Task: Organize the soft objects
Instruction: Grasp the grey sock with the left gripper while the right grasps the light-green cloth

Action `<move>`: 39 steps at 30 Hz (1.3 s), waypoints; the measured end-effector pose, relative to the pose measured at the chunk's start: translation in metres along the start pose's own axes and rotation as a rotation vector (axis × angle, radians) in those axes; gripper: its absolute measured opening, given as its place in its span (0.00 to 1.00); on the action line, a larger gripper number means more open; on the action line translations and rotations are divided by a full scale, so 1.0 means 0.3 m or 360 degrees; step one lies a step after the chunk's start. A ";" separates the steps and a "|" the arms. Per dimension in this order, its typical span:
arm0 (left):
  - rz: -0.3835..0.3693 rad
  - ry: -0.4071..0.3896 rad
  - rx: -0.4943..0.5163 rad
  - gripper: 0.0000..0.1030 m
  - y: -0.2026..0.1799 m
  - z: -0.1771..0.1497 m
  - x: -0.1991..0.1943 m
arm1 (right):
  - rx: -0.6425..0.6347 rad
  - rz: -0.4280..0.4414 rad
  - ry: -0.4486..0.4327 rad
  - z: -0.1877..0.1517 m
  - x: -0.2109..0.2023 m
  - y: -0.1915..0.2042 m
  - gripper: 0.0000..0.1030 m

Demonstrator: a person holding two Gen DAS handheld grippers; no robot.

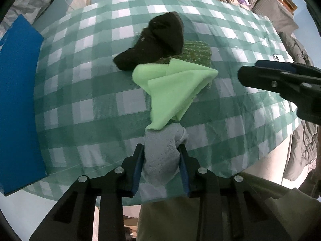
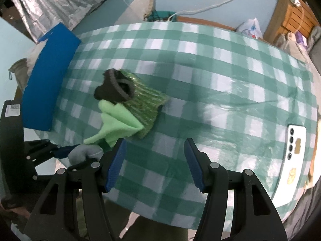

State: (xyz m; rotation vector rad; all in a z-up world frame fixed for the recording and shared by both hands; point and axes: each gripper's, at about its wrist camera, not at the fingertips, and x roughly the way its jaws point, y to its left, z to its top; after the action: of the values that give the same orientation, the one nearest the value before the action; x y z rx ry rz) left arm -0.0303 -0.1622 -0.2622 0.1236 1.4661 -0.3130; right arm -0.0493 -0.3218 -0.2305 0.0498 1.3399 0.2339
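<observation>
Left tongs [image 1: 161,160] clamped on one grey sock [image 1: 160,154]; right tongs [image 2: 155,160] agape, empty; ahead: one green cloth [image 1: 170,88], one black sock [image 1: 156,40], one scrubber [image 1: 192,54].

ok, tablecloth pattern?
The tablecloth has a green-and-white check pattern; the right wrist view shows it best.

Black gripper [image 2: 155,164] frames, blue pads, silver screws.

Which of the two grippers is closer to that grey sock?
Left. The left gripper is clamped on the grey sock; the right gripper hangs open over bare checked tablecloth beside it.
</observation>
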 end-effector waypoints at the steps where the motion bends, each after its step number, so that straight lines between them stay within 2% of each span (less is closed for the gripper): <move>1: 0.0008 0.0000 -0.0002 0.33 0.007 -0.002 -0.003 | -0.0014 0.0008 0.0002 0.004 0.007 0.011 0.57; 7: 0.0035 -0.0009 -0.0068 0.33 0.065 -0.023 -0.016 | -0.0153 0.0052 0.0021 0.029 0.064 0.094 0.58; 12: 0.0053 -0.0025 -0.0125 0.33 0.078 -0.030 -0.031 | -0.0325 0.0007 0.0012 0.041 0.107 0.147 0.58; 21: 0.0059 -0.0036 -0.0173 0.33 0.125 -0.049 -0.051 | -0.0487 -0.0068 0.0091 0.044 0.207 0.204 0.57; 22: 0.0057 -0.0034 -0.0176 0.33 0.182 -0.033 -0.069 | -0.0502 -0.0082 0.0100 0.042 0.214 0.208 0.57; 23: 0.0056 -0.0032 -0.0182 0.33 0.192 -0.027 -0.069 | -0.0521 -0.0108 0.0109 0.040 0.222 0.213 0.55; 27: 0.0055 -0.0033 -0.0197 0.33 0.198 -0.027 -0.071 | -0.0554 -0.0160 0.0119 0.036 0.222 0.217 0.24; 30: 0.0054 -0.0038 -0.0202 0.33 0.193 -0.023 -0.067 | -0.0551 -0.0148 0.0111 0.036 0.202 0.209 0.13; 39: 0.0047 -0.0067 -0.0208 0.33 0.196 -0.013 -0.093 | -0.0422 -0.0022 0.0066 0.053 0.090 0.162 0.10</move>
State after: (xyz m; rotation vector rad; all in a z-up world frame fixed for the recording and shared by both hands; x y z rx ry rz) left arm -0.0195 -0.1014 -0.2413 0.0336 1.4376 -0.1940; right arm -0.0352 -0.2677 -0.2444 -0.1880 1.3401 0.4004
